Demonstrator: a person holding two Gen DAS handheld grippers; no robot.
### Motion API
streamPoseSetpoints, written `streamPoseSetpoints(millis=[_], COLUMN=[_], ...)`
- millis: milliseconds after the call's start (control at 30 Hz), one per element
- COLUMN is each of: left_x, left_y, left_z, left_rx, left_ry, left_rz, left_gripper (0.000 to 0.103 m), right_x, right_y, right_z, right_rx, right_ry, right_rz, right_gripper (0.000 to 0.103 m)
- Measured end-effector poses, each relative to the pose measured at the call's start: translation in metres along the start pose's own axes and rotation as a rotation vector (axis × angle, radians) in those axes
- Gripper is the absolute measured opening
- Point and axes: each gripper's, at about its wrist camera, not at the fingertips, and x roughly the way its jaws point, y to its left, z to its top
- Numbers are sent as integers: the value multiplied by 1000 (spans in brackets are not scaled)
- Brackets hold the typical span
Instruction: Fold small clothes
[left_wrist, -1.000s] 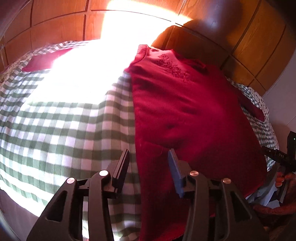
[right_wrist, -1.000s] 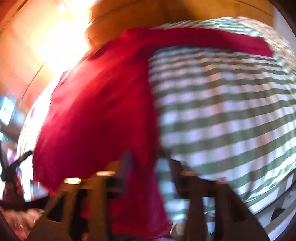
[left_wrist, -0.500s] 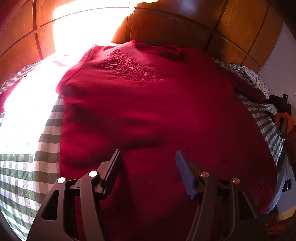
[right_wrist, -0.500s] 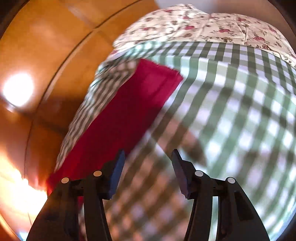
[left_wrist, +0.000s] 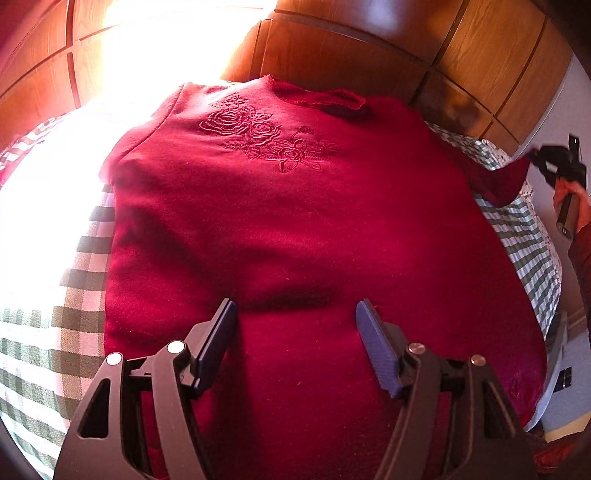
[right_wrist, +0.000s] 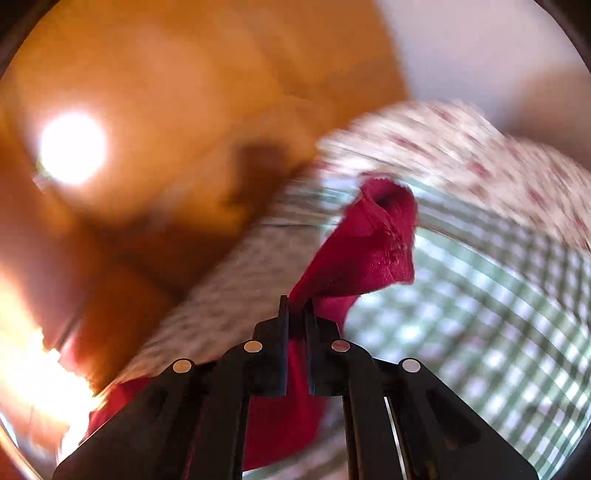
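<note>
A red sweater (left_wrist: 303, 229) with embroidered roses lies flat, front up, on a green-and-white checked bedcover (left_wrist: 74, 295). My left gripper (left_wrist: 295, 314) is open and empty, hovering over the sweater's lower middle. My right gripper (right_wrist: 295, 306) is shut on the cuff of the sweater's right sleeve (right_wrist: 369, 247) and lifts it off the cover. In the left wrist view the right gripper (left_wrist: 554, 166) shows at the far right, with the sleeve (left_wrist: 502, 181) stretched toward it.
A wooden panelled headboard (left_wrist: 369, 48) runs behind the bed, with strong sunlight glare (left_wrist: 166, 48) at the left. A floral pillow (right_wrist: 480, 158) lies beyond the sleeve. The bed's right edge (left_wrist: 554, 332) drops to the floor.
My right gripper has closed on the sleeve cuff and raised it. My left gripper has moved slightly closer over the sweater's body and stays open.
</note>
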Motion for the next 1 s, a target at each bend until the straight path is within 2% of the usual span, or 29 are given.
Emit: streamPoseSetpoints(millis=[133, 233, 467, 500, 533, 567, 600, 667, 733, 800, 900, 1000], left_x=[-4, -10, -19, -20, -19, -19, -18, -16, -11, -4, 11, 29], left_y=[9, 15, 27, 29, 30, 33, 34, 40, 45, 49, 54, 55], left_z=[3, 7, 25, 27, 31, 35, 38, 47, 57, 69, 90, 112], left_rx=[-51, -76, -114, -119, -125, -132, -139, -158, -179, -198, -230, -247], left_ry=[-7, -23, -73, -78, -82, -87, -91, -95, -95, -94, -86, -69], left_rz=[-53, -76, -121, -126, -126, -129, -133, -138, -154, -157, -164, -177], left_gripper=[66, 66, 65, 65, 65, 65, 65, 65, 64, 62, 60, 58], right_x=[-17, -12, 8, 10, 11, 12, 9, 1, -4, -7, -9, -13], right_y=[93, 171, 293, 302, 314, 318, 319, 311, 296, 272, 219, 160], right_z=[-20, -58, -160, -170, -183, -189, -192, -188, -182, -175, -169, -177], right_rx=[-164, -302, -507, -528, -557, -569, -567, -525, -492, -457, -392, -322], right_ry=[19, 79, 266, 291, 330, 345, 341, 301, 297, 287, 297, 331], right_rz=[197, 321, 496, 521, 565, 574, 576, 584, 579, 548, 485, 409], right_gripper=[6, 6, 6, 10, 18, 54, 81, 82, 82, 82, 82, 82])
